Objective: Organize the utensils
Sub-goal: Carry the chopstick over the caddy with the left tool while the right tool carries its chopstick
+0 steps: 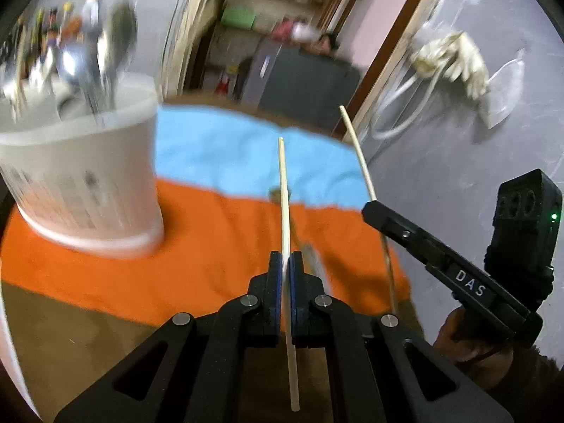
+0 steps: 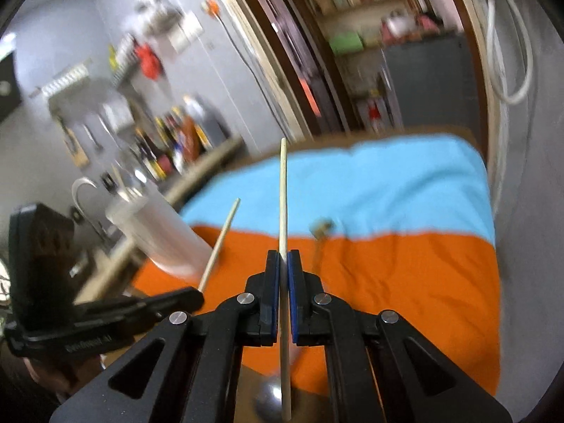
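Two hand-held grippers each clamp a single pale chopstick above a table draped in an orange and light-blue cloth. The left hand-held gripper has its blue-padded jaws closed tight on its chopstick, which runs forward between the pads and sticks out behind them. The right hand-held gripper is closed just as firmly on a second chopstick; in the left wrist view that same stick rises from the gripper's black tip at the right of the frame. To the left stands a white slotted utensil holder on the orange part of the cloth, with spoons and other utensils upright in it, blurred. A small brownish object lies near the seam between the two colours; it is too blurred to identify. A metal spoon bowl shows beneath the right gripper.
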The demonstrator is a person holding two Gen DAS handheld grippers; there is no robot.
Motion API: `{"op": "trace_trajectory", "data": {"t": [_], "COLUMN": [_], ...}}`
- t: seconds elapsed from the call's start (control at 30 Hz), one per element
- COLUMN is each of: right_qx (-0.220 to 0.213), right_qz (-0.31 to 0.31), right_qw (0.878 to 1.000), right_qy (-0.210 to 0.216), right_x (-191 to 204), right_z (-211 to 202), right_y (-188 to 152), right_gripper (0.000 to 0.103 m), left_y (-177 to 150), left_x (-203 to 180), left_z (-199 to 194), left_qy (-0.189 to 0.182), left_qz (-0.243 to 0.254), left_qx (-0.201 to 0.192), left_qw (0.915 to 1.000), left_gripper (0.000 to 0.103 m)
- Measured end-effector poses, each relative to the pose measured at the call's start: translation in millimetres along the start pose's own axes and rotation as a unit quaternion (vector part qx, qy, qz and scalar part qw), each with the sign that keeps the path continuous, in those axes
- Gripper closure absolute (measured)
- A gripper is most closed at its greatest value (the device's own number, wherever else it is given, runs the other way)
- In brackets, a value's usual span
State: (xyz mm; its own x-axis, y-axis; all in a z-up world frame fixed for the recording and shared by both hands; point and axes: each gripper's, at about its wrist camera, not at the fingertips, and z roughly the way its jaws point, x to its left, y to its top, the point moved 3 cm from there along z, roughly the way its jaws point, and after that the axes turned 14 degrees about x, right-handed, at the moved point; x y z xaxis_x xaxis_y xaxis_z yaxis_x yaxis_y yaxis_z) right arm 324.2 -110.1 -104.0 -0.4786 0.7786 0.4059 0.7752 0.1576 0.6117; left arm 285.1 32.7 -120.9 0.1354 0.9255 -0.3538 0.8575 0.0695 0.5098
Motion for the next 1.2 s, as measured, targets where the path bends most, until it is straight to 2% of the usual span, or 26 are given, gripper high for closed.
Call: {"op": "trace_trajectory", "data": {"t": [0.23, 0.4, 0.53, 0.73, 0.97, 1.2], "right_qx": [-0.095, -0.141, -0.172, -0.227, -0.265, -0.298], "right_qz": [-0.040, -0.057, -0.063, -0.050, 0.012, 0.001], "right_qw": [0.995, 0.988, 0.982, 0.969, 0.959, 0.952], "right_qy": [0.013, 0.021, 0.038, 0.081, 0.095, 0.064], "right_x": [54.1, 90.4, 118.1, 154.0, 162.7, 169.4], "right_z": [-29.2, -42.0, -39.3, -18.6, 25.2, 52.9], "right_y": [31.1, 52.9, 69.4, 88.0, 91.9, 78.2], "right_gripper": [0.100, 0.100, 0.100, 0.100, 0.100, 0.100], "left_y": [27.0, 47.2, 63.6, 91.2, 104.8, 87.8], "left_x": [-3.2, 7.1, 38.4, 116.1, 193.8, 216.1], "left_z": [-56.9, -105.3, -142.1, -162.7, -156.7, -149.7], "left_qy": [0.008, 0.011, 0.021, 0.026, 0.027, 0.044], "left_qz": [0.026, 0.035, 0.026, -0.021, -0.063, -0.061], "left_qx": [-0.094, -0.159, -0.213, -0.273, -0.288, -0.313], "left_qw": [0.9952, 0.9865, 0.9765, 0.9614, 0.9552, 0.9466], "left_gripper": [0.101, 0.101, 0.101, 0.101, 0.101, 0.101]}}
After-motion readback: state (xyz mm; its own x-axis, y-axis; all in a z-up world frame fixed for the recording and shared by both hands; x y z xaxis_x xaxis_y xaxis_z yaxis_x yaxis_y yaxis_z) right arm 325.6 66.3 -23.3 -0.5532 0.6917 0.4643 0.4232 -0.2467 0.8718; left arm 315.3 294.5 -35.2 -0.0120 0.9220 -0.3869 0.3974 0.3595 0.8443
